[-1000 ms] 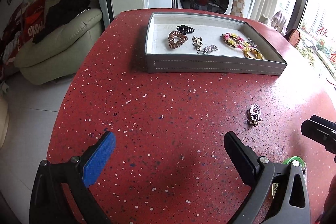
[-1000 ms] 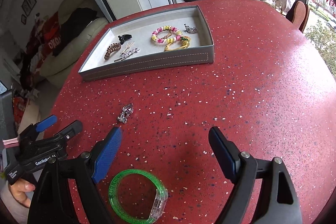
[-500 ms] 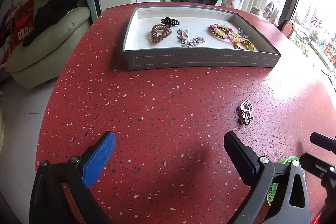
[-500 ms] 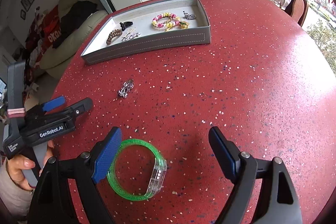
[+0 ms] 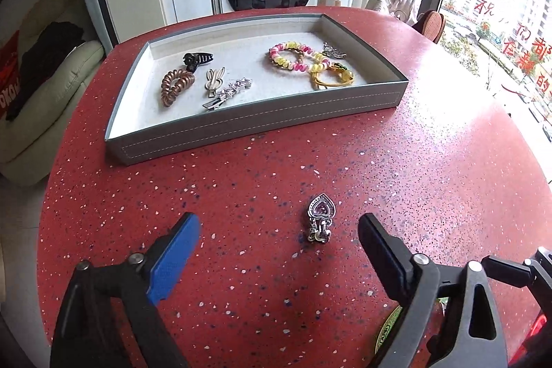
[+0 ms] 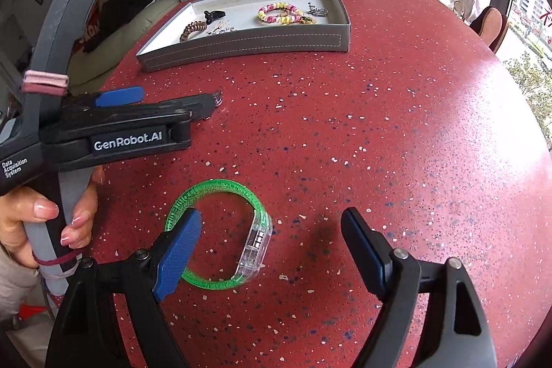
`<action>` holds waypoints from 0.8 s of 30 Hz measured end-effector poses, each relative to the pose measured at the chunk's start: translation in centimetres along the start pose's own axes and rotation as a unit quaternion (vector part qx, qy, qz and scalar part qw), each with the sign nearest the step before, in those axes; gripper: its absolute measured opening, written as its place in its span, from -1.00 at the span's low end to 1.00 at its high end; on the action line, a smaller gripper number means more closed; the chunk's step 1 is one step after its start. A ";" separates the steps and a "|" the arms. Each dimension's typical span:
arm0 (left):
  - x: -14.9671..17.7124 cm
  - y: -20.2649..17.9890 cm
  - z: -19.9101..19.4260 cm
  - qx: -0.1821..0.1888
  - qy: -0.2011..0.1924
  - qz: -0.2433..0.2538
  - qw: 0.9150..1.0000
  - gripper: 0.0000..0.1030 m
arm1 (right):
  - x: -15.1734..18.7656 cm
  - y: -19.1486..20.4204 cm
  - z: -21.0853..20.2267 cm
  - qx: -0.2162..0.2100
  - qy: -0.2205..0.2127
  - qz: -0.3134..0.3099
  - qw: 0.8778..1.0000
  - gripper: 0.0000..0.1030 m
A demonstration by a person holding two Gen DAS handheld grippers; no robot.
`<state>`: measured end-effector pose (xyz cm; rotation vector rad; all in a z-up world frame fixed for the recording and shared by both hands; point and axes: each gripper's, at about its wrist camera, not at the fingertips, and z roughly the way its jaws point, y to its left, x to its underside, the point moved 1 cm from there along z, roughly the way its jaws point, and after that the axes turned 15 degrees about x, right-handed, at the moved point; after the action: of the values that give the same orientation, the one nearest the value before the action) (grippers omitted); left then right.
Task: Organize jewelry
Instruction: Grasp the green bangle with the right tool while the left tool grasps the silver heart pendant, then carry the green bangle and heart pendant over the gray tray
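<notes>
left claw (image 5: pixel 279 238) agape | heart brooch (image 5: pixel 320 221) between its fingers, untouched

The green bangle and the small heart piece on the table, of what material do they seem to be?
The green bangle looks like translucent plastic: light passes through it, and it has a clear block section. The heart piece looks like silver-toned metal, shiny, with a pinkish stone; whether real silver cannot be told.

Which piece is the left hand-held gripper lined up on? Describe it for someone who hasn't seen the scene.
On the red table, in front of the grey tray, a small silver brooch lies alone between the open fingers of the left hand-held gripper. It has a heart-shaped head with a purple stone, unlike the green bangle nearby.
</notes>
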<state>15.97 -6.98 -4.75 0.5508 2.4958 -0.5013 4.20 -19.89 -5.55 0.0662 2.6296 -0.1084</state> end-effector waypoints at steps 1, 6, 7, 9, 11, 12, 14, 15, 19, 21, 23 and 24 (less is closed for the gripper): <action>0.0 -0.1 0.3 0.002 0.004 0.001 1.000 1.00 | 0.1 0.2 0.0 0.001 0.001 -0.003 1.000 0.50; 0.2 -0.9 1.1 0.001 0.015 0.012 1.000 0.78 | 0.3 0.8 0.3 0.011 0.003 -0.020 1.000 0.31; 0.2 -1.1 1.2 0.001 0.016 0.014 1.000 0.60 | 0.3 1.0 0.3 0.015 0.002 -0.024 1.000 0.30; 0.3 -1.2 1.1 0.010 0.016 0.015 1.000 0.42 | 0.3 1.4 0.3 0.025 0.000 -0.035 0.999 0.28; 0.3 -1.4 1.1 0.010 0.017 0.017 1.000 0.27 | 0.3 1.8 0.4 0.039 -0.002 -0.050 0.998 0.27; 0.2 -1.5 1.1 0.010 0.018 0.019 1.000 0.21 | 0.4 2.1 0.4 0.046 -0.003 -0.057 0.997 0.27; 0.2 -1.6 1.1 0.012 0.020 0.021 1.000 0.14 | 0.5 2.5 0.3 0.054 -0.007 -0.072 0.996 0.23; 0.2 -1.7 1.1 0.013 0.020 0.021 0.999 0.09 | 0.5 2.5 0.3 0.052 -0.006 -0.072 0.996 0.22; 0.2 -1.9 1.0 0.015 0.022 0.026 0.999 -0.15 | 0.6 2.7 0.0 0.048 -0.006 -0.076 0.996 -0.07; 0.3 -1.9 1.0 0.022 0.022 0.025 0.999 -0.15 | 0.6 2.9 -0.1 0.044 -0.008 -0.079 0.996 -0.32; 0.3 -1.9 0.9 0.025 0.022 0.026 0.999 -0.35 | 0.6 3.0 -0.2 0.045 -0.008 -0.078 0.996 -0.58; 0.3 -1.9 0.9 0.026 0.022 0.026 0.999 -0.34 | 0.6 2.9 -0.2 0.042 -0.008 -0.076 0.996 -0.69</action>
<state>15.19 -8.89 -5.19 0.6528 2.5096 -0.5403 3.81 -16.93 -5.87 -0.1045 2.6100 -0.2704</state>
